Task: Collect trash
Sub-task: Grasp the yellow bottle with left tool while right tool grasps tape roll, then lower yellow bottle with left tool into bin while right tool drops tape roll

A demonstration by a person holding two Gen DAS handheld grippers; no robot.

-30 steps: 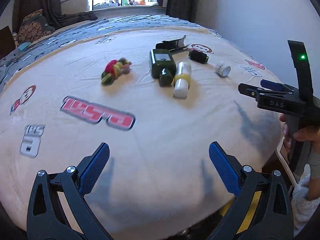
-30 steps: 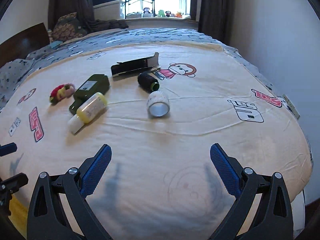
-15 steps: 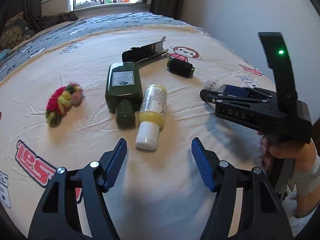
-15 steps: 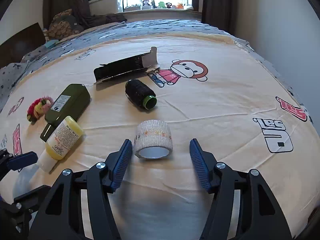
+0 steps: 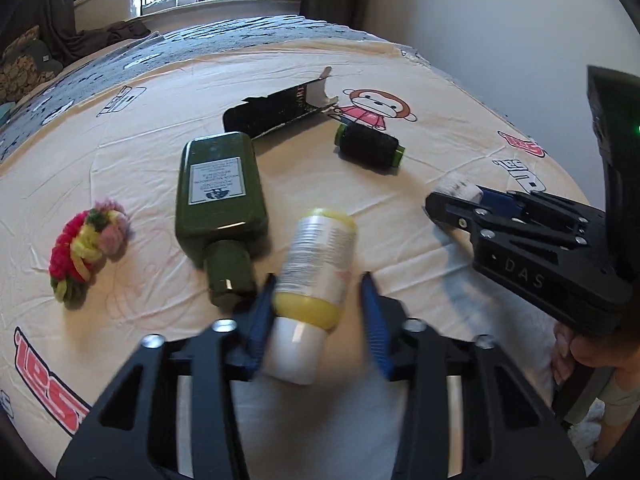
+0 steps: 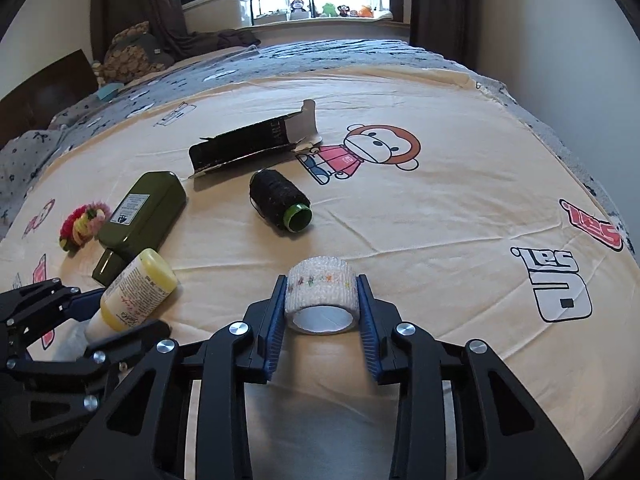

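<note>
Yellow lotion bottle [image 5: 316, 276] between the narrowed left gripper [image 5: 318, 316] pads, one pad apart, white tape roll [image 6: 322, 300] clamped by right gripper [image 6: 322, 320], near bedsheet's [image 6: 440, 240] front edge.

Cream sheet [image 6: 440, 220] (cartoon monkey print), dark green bottle [image 5: 220, 196], yellow-and-white bottle [image 5: 316, 272], black spool [image 6: 280, 196]

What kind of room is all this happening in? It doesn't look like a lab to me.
Most likely a bedroom in a home. The items lie on a bed sheet printed with a cartoon monkey, a grey quilt lies beyond it, and small plush toys line the curtained window's sill.
</note>
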